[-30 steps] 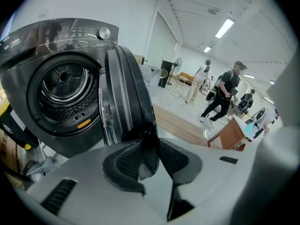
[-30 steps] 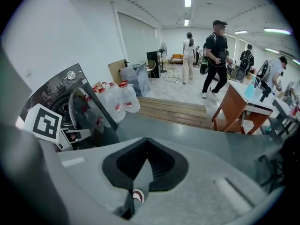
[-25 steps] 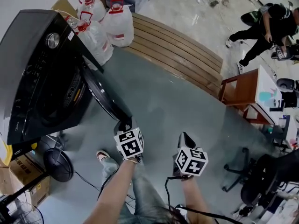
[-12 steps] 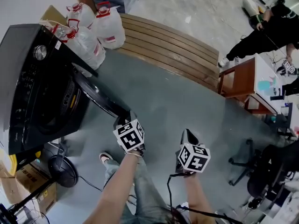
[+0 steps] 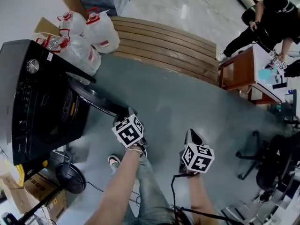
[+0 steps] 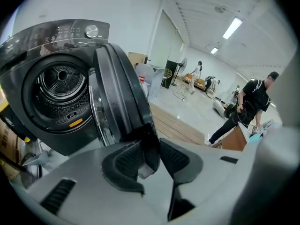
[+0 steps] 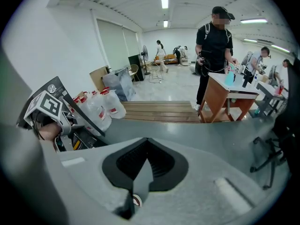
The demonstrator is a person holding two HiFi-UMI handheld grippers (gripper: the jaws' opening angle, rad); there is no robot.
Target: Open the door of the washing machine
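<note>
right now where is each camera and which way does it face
Head view: on the person's head, looking steeply down at the washing machine, its open door; forearms, left gripper and right gripper show.
Left gripper view: rides that gripper, faces the drum; its jaws clasp the door edge.
Right gripper view: rides that gripper, faces the wooden platform; its closed, empty jaws show.
Head and left gripper views share the door.

Black front-load washing machine (image 5: 28, 107) on the floor; round dark door (image 5: 96, 99) swung wide open, steel drum (image 6: 61, 86) exposed.
</note>
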